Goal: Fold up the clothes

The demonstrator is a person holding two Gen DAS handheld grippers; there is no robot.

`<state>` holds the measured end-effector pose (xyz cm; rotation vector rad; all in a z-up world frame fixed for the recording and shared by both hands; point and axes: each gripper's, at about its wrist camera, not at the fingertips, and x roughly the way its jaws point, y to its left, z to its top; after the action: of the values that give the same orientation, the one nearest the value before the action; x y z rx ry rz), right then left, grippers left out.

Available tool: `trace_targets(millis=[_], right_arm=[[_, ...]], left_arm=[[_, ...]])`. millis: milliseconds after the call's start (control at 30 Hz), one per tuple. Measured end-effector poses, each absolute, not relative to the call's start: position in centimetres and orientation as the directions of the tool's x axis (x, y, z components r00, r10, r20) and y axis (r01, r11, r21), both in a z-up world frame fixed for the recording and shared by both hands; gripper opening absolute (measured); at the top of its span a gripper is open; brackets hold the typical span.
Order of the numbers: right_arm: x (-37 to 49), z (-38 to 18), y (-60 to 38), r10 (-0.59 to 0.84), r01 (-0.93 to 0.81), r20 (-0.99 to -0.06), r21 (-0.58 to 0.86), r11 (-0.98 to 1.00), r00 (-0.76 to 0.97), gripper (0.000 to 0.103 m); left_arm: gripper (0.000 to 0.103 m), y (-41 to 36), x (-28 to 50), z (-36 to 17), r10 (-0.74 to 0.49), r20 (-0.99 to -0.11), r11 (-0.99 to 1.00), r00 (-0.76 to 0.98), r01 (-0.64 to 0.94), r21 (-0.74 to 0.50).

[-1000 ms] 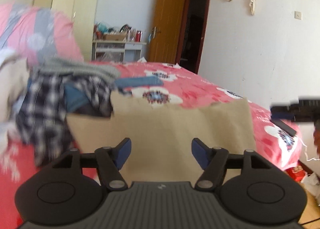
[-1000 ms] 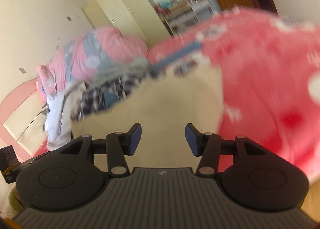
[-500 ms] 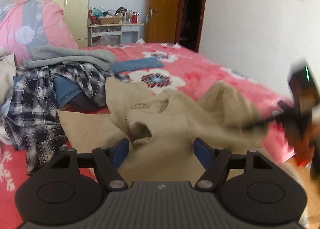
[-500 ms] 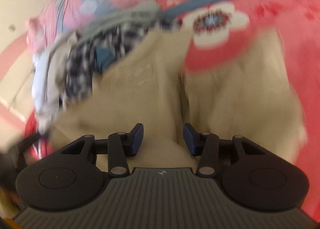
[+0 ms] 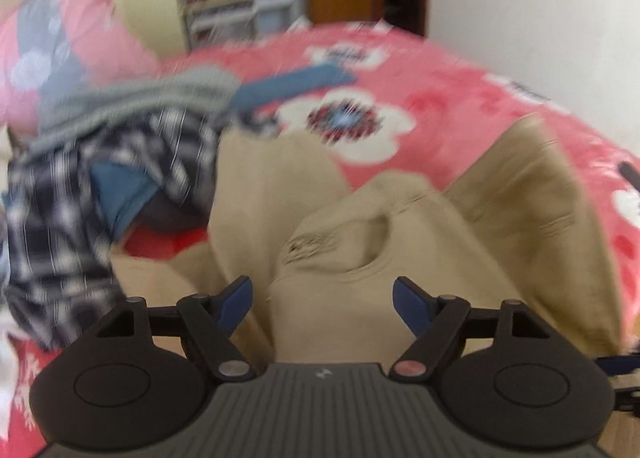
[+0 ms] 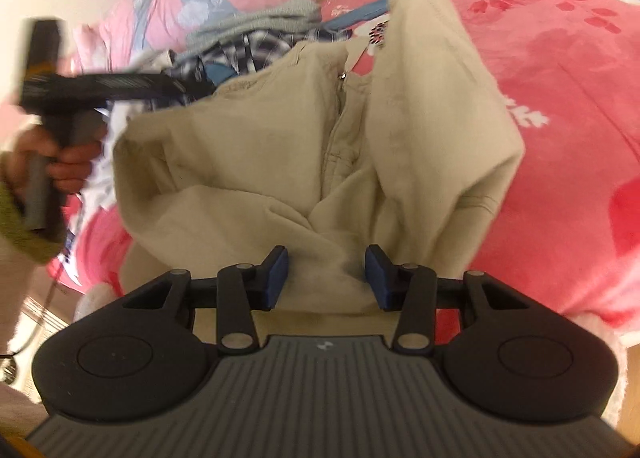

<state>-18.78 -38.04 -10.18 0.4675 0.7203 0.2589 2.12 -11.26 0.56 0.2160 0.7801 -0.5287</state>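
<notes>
My left claw (image 5: pixel 322 300) tilts down over the crumpled beige garment (image 5: pixel 400 234) on the bed (image 5: pixel 460 98), its jaws opening wide with cloth under the gap but neither pad pressing it. My right claw (image 6: pixel 326 272) also points down at the garment's near edge by the bed's side, jaws partly apart, fabric bunched between them; I cannot tell whether the pads pinch it. From the right wrist view I see one hand (image 6: pixel 52 162) gripping the left tool's handle. One heap of other clothes (image 5: pixel 120 162) lies beyond, by one pink quilt (image 5: pixel 60 50).
</notes>
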Motion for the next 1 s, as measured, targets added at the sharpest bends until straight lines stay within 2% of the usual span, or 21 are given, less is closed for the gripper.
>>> trace_targets(millis=[67,167,233,333,400,467,533,600,667,733,800,900,1000], right_arm=[[-19.0,-9.2,-40.4,0.440,-0.066,-0.513,0.593,0.802,0.737,0.043],[-18.4,-7.2,-44.0,0.490,-0.096,-0.352,0.728,0.679,0.797,0.048],[-17.3,-6.1,-46.2,0.446,-0.081,-0.306,0.744,0.663,0.841,0.060],[-13.8,-5.5,-48.3,0.314,0.032,-0.363,0.696,0.718,0.877,0.067],[-10.8,-6.1,-49.4,0.299,0.077,-0.392,0.706,0.704,0.870,0.069],[-7.7,-7.3,-50.3,0.323,0.102,-0.410,0.737,0.668,0.853,0.073],[-5.3,-8.8,-50.9,0.326,0.159,-0.444,0.761,0.629,0.834,0.078],[-3.5,-10.3,-51.0,0.346,0.197,-0.466,0.783,0.590,0.814,0.078],[-2.4,-11.3,-50.7,0.388,0.182,-0.455,0.804,0.566,0.802,0.068],[-2.7,-11.2,-49.9,0.385,0.166,-0.456,0.791,0.589,0.802,0.040],[-3.8,-10.7,-49.5,0.380,0.130,-0.422,0.792,0.596,0.823,0.023],[-6.3,-9.4,-49.4,0.392,0.043,-0.343,0.797,0.603,0.854,0.015],[-9.9,-8.3,-49.0,0.384,-0.027,-0.290,0.768,0.640,0.876,0.013]], left_arm=[[0.078,-11.1,3.5,0.0,-0.364,-0.741,0.864,0.564,0.503,-0.041],[0.078,-10.2,5.0,-0.1,-0.412,-0.741,0.863,0.530,0.488,-0.130],[0.078,-10.2,6.3,-0.7,-0.413,-0.771,0.866,0.484,0.470,-0.170],[0.075,-10.2,8.4,-2.2,-0.427,-0.816,0.865,0.389,0.439,-0.243],[0.071,-10.1,9.7,-3.2,-0.437,-0.835,0.866,0.333,0.407,-0.291],[0.060,-10.0,10.8,-4.0,-0.448,-0.844,0.869,0.296,0.368,-0.332],[0.032,-10.1,11.0,-4.2,-0.450,-0.841,0.870,0.300,0.357,-0.339],[0.021,-10.4,10.3,-3.8,-0.446,-0.830,0.868,0.336,0.387,-0.310],[0.018,-11.2,8.6,-2.7,-0.449,-0.803,0.856,0.392,0.446,-0.261],[0.016,-11.8,6.2,-1.6,-0.456,-0.769,0.839,0.448,0.504,-0.204],[0.016,-12.3,3.2,-0.3,-0.481,-0.719,0.809,0.501,0.570,-0.144],[0.016,-12.9,-1.8,1.6,-0.568,-0.640,0.717,0.518,0.692,-0.076],[0.016,-13.4,-6.2,3.0,-0.649,-0.588,0.609,0.482,0.793,-0.023]])
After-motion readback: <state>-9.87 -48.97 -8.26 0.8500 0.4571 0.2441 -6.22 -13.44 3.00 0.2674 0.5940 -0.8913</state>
